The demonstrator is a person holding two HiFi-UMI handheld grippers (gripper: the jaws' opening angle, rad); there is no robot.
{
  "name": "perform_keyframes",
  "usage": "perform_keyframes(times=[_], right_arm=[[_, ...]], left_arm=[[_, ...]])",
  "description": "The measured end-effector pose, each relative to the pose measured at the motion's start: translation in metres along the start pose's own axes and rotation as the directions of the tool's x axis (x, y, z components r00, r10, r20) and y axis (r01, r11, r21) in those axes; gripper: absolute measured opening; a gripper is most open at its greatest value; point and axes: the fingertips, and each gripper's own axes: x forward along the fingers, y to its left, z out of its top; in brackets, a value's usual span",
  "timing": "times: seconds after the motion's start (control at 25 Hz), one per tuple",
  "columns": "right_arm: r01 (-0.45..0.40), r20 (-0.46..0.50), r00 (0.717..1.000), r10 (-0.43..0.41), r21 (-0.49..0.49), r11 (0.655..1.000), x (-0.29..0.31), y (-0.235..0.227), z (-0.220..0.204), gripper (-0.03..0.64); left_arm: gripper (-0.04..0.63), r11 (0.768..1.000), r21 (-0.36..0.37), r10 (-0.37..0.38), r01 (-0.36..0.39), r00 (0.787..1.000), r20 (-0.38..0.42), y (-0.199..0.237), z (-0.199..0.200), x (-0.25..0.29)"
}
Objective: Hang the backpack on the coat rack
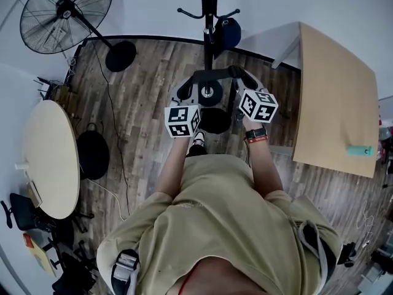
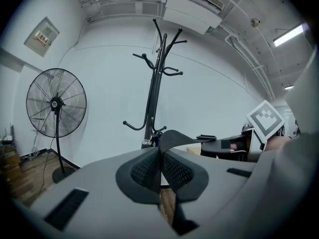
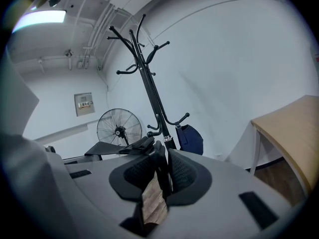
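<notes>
A black backpack hangs low in front of me by its top strap, stretched between the two grippers. My left gripper is shut on the strap's left end, and in its own view the pads of the left gripper pinch the black webbing. My right gripper is shut on the other end; in the right gripper view the strap runs off to the left. The black coat rack stands straight ahead, its hooked arms above gripper height.
A dark blue bag hangs on a low hook of the rack. A standing fan is at the far left, a round table to my left and a wooden table to the right. A white wall is behind the rack.
</notes>
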Motion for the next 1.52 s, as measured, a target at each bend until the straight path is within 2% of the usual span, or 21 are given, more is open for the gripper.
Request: perform_keyframes(times=[0.52, 0.84, 1.52], right_arm=[[-0.016, 0.014, 1.0, 0.017, -0.051, 0.999, 0.076, 0.007, 0.026, 0.085], [-0.004, 0.03, 1.0, 0.007, -0.083, 0.997, 0.112, -0.004, 0.05, 0.085], [0.037, 0.021, 0.999, -0.036, -0.043, 0.998, 0.162, -0.043, 0.062, 0.086]], left_arm=[[0.025, 1.0, 0.022, 0.021, -0.021, 0.999, 0.028, 0.059, 0.025, 0.057], [0.025, 0.999, 0.039, 0.005, -0.006, 1.0, 0.031, 0.074, 0.04, 0.097], [0.025, 0.999, 0.042, -0.018, 0.018, 1.0, -0.006, 0.087, 0.041, 0.166]])
